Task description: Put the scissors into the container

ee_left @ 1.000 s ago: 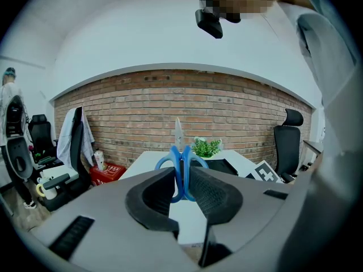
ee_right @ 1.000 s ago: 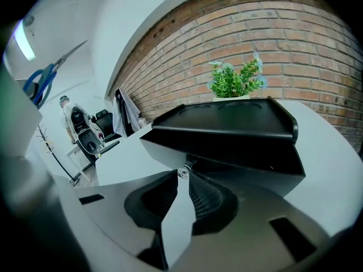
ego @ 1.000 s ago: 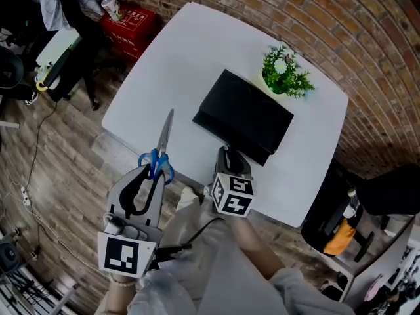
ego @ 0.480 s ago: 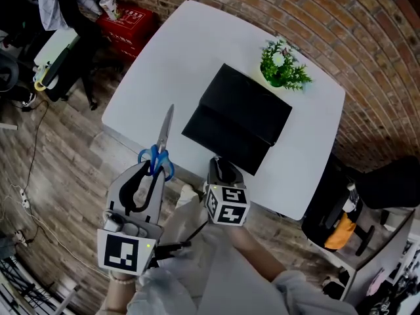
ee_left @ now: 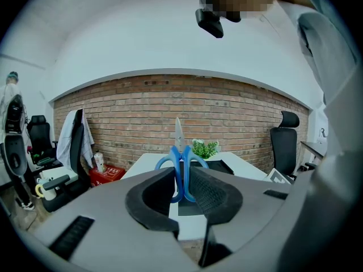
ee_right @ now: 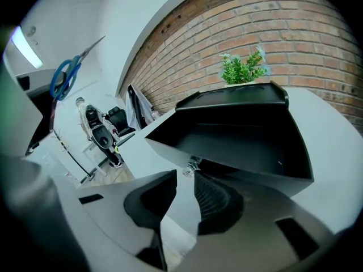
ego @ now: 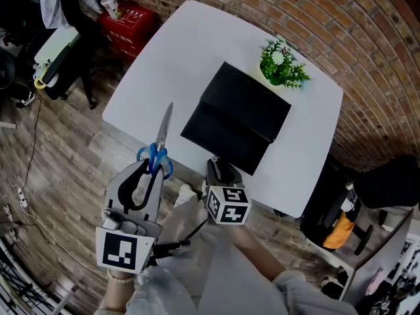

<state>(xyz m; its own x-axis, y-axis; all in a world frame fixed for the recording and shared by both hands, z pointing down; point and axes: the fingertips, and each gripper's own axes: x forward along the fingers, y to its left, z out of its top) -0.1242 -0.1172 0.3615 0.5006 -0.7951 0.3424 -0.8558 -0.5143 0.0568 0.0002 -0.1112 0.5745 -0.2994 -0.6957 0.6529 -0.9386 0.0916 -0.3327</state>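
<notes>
Our left gripper (ee_left: 182, 181) is clamped on the blue handles of the scissors (ego: 159, 143), held in the air off the near edge of the surface (ego: 177, 58). The blades point away from us, along the long axis. The black container (ego: 239, 113) lies ahead and to the right of the blade tip, its dark opening facing us. Our right gripper (ee_right: 186, 177) is nipped on its small knob (ee_right: 191, 164) (as best we can judge). Bare surface lies between; the plant (ego: 282, 64) stands behind.
</notes>
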